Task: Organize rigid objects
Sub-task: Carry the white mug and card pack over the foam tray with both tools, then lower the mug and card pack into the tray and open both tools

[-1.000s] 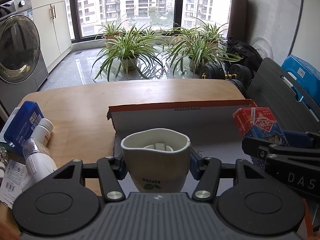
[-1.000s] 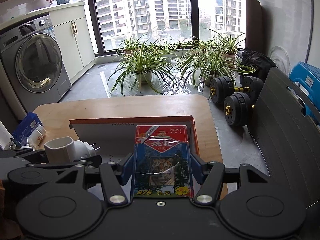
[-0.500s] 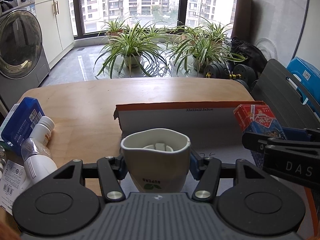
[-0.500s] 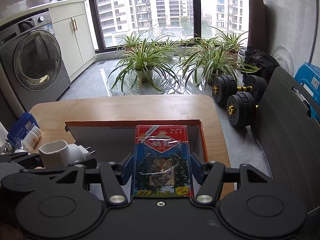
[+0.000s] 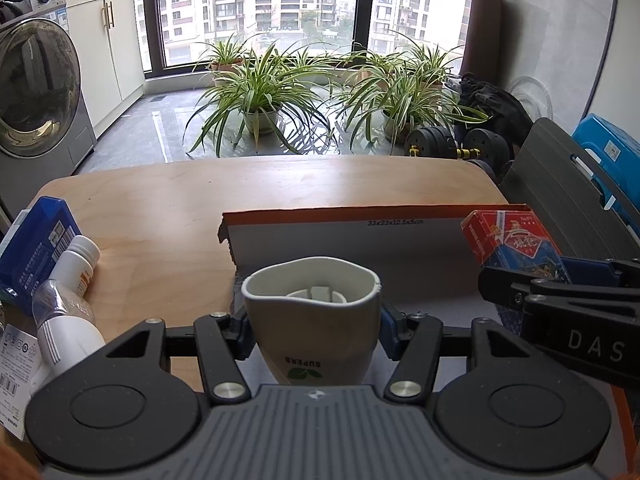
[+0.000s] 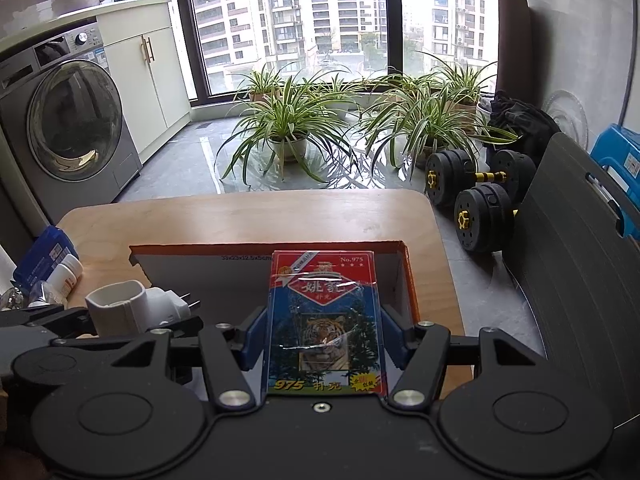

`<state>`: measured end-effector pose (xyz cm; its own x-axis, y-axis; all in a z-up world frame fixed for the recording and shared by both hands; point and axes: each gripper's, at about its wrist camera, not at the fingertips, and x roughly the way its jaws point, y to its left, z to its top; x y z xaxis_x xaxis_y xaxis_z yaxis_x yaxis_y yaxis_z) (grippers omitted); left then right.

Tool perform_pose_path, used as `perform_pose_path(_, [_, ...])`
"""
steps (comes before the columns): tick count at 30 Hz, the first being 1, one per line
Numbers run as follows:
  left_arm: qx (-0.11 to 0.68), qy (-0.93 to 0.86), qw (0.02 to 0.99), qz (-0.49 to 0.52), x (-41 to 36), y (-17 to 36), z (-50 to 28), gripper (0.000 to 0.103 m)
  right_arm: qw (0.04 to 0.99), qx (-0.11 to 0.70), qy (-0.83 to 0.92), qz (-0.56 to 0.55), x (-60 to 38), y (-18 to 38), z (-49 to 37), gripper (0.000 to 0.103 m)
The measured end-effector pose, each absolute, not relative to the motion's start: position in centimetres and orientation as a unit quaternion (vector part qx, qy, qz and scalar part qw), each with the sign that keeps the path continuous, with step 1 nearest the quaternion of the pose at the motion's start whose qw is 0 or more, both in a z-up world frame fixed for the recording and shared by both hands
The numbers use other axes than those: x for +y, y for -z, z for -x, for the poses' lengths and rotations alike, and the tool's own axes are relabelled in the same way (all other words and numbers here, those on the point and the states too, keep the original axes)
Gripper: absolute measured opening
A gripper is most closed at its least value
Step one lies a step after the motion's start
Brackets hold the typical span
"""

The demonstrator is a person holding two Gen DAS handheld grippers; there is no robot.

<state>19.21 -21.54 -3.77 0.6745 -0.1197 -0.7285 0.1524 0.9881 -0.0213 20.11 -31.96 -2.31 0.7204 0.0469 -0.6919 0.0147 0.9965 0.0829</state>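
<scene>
An open cardboard box (image 5: 360, 240) is set on the wooden table (image 5: 168, 200), with bare tabletop beyond its far wall. A white plug adapter (image 5: 312, 320) is gripped by the left tongs (image 5: 312, 330) above the box, and a pack of playing cards (image 6: 326, 320) is clamped in the right tongs (image 6: 326, 340) beside it.

Well beyond the left hand-held gripper (image 5: 312, 320), past the far edge of the pale wooden counter (image 5: 248, 192), leafy green spider plants in pots (image 5: 260, 92) stand on the glossy grey floor below a tall dark-framed window (image 5: 264, 8). To that hand-held gripper's far left are a silver front-loading washing machine (image 5: 36, 88) and a cream cabinet with brass handles (image 5: 104, 36). Far right of the right hand-held gripper (image 6: 324, 332), black dumbbells with yellow collars (image 6: 480, 196) lie on the floor beside a dark grey ribbed panel (image 6: 580, 272) and a blue plastic crate (image 6: 620, 164).
</scene>
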Motion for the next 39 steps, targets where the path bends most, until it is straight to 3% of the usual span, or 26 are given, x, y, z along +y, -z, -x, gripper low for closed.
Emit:
perform_pose_path(31, [0.399,0.078,0.913,-0.009,-21.9,4.2,-20.0,0.058,0.923,0.381,-0.002,-0.047,-32.1,3.3,-20.4,0.072])
perform_pose_path(39, [0.402,0.094,0.911,0.008,-22.1,4.3,-20.4,0.059,0.936,0.348,0.008,-0.054,-32.6,2.0,-20.0,0.074])
